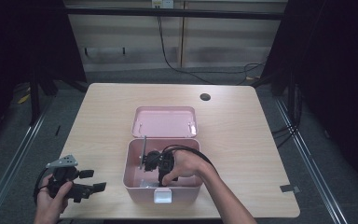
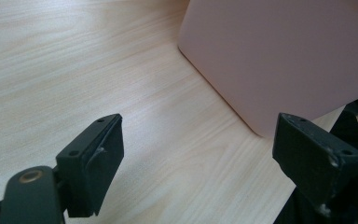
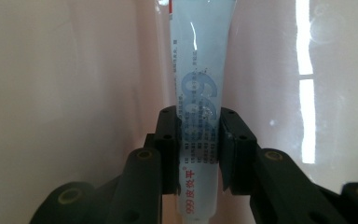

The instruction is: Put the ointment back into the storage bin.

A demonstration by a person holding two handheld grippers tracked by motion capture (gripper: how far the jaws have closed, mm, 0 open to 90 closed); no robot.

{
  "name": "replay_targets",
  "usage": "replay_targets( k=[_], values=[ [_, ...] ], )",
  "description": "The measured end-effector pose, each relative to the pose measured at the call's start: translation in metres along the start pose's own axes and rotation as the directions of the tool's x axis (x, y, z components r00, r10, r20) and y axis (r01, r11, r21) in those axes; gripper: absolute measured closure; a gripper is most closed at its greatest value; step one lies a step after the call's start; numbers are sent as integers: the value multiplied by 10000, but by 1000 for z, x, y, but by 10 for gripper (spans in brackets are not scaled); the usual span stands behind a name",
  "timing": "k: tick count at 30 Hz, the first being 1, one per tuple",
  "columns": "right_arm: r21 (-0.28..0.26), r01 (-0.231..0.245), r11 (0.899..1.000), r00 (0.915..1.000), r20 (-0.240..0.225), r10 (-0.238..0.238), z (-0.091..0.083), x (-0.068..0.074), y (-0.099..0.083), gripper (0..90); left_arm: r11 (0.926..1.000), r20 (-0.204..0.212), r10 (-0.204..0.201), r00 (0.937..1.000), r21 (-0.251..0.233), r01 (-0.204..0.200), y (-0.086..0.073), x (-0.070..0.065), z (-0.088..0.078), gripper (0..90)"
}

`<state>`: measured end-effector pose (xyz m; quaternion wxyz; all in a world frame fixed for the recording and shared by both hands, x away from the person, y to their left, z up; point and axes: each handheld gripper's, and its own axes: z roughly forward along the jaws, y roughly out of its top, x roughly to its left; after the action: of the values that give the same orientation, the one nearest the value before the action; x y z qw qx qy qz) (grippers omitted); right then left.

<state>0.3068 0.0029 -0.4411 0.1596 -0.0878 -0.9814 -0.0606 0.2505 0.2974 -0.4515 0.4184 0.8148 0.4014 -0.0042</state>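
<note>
- Standing on a grey floor (image 1: 98, 77), the light wood-grain surface (image 1: 102, 112) has a round cable hole (image 1: 205, 97) toward its 1 o'clock corner; black frame posts and dark curtains close in both sides of the room, and a pale panelled wall (image 1: 214, 42) with a hanging black cable (image 1: 168, 51) runs across the far end.
- Near the middle of the surface sits an open pink box (image 1: 131, 173), its lid (image 1: 165, 121) flipped back flat at 12 o'clock and a white latch (image 1: 162, 196) on the near wall at 6 o'clock.
- The right claw (image 1: 151, 161) reaches down inside the box from the 5 o'clock side; its pads are clamped on a whitish ointment tube (image 3: 198, 98) with blue "999" print and red characters.
- In the right gripper view the tube runs straight up between the two pads toward 12 o'clock, its upper length lying against the pink inner wall (image 3: 65, 93) of the box and its lower end passing down below the pads at 6 o'clock.
- The left claw (image 1: 93, 181) is held at the surface's 7 o'clock corner, jaws spread wide with nothing between them, pointing toward 3 o'clock at the box.
- In the left gripper view the outer pink wall of the box (image 2: 284, 60) stands at 1 o'clock from that claw (image 2: 198, 149), just beyond the right pad, with bare wood grain in between.
</note>
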Motion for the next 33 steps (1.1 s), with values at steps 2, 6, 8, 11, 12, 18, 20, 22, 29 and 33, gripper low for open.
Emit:
replay_targets(
  k=[2,6,8,11,12,18,20,22,29,33],
  values=[
    [101,141,9999,9999,-92,-140,3,0,2,717,10000,-13,13,10000,11,-13,0,0,0,164],
    [317,93,9995,9997,-230,-86,7,0,3,716,10000,9,29,10000,-38,-29,0,0,0,165],
    [257,155,9995,9991,-387,-145,9,-1,3,716,10000,14,30,10000,-14,-30,0,0,0,164],
    [385,187,9991,9990,-411,-171,12,-1,3,715,10000,1,54,10000,2,-54,0,0,0,164],
    [431,180,9989,9990,-410,-162,13,-1,3,714,10000,6,25,10000,-8,-25,0,0,0,165],
    [477,260,9985,9987,-449,-239,14,-1,3,714,10000,-18,19,10000,-10,-19,0,0,0,165],
    [524,213,9984,9990,-393,-192,16,-1,3,714,10000,-20,33,10000,-12,-33,0,0,-1,164],
    [578,209,9981,9992,-366,-188,16,-2,3,714,10000,-39,42,10000,-9,-42,0,0,0,164],
    [477,54,9988,9995,-310,-40,16,-3,3,703,10000,-39,44,10000,-3,-44,0,0,0,164],
    [392,21,9992,9996,-284,-10,14,-2,4,695,10000,-27,32,10000,-4,-32,0,0,0,164]
  ],
)
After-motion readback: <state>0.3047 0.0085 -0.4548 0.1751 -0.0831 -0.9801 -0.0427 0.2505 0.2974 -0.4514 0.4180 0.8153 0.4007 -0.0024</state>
